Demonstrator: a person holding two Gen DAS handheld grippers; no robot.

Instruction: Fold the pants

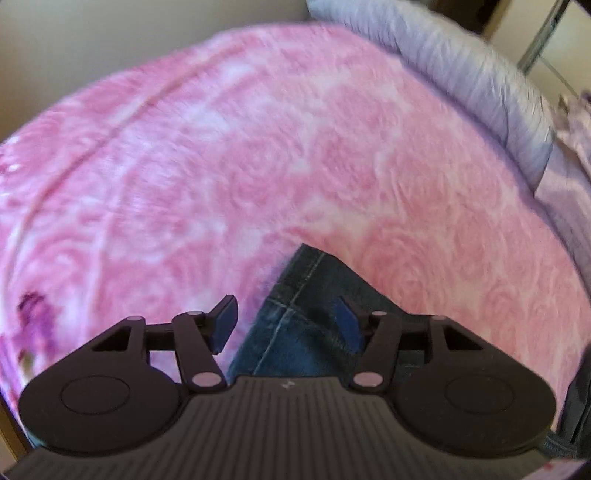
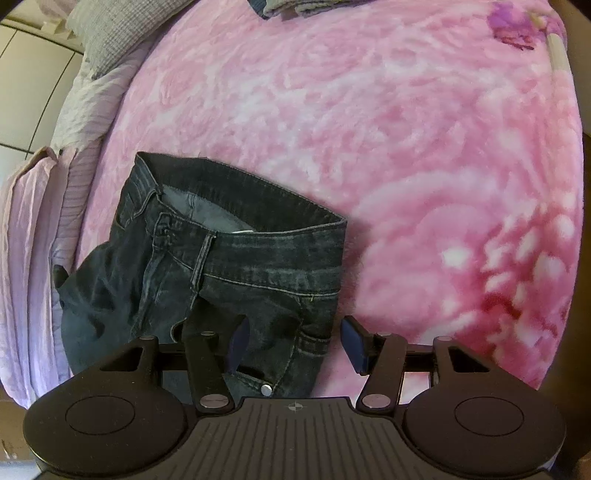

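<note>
Dark blue jeans [image 2: 236, 266] lie on a pink floral blanket [image 2: 369, 129], waistband toward the far side, in the right wrist view. My right gripper [image 2: 295, 343] is open just above the jeans' near right edge, by a pocket rivet. In the left wrist view a jeans leg end [image 1: 306, 314] with a pale seam lies between the open fingers of my left gripper [image 1: 286, 323]; the fingers stand apart on either side of the denim and do not pinch it. That view is motion-blurred.
A grey quilted pillow [image 1: 461, 70] lies along the blanket's far right edge in the left view. Lilac sheets [image 2: 33, 229] and a grey pillow [image 2: 107, 33] sit left of the jeans. More folded clothing [image 2: 295, 7] rests at the blanket's far edge.
</note>
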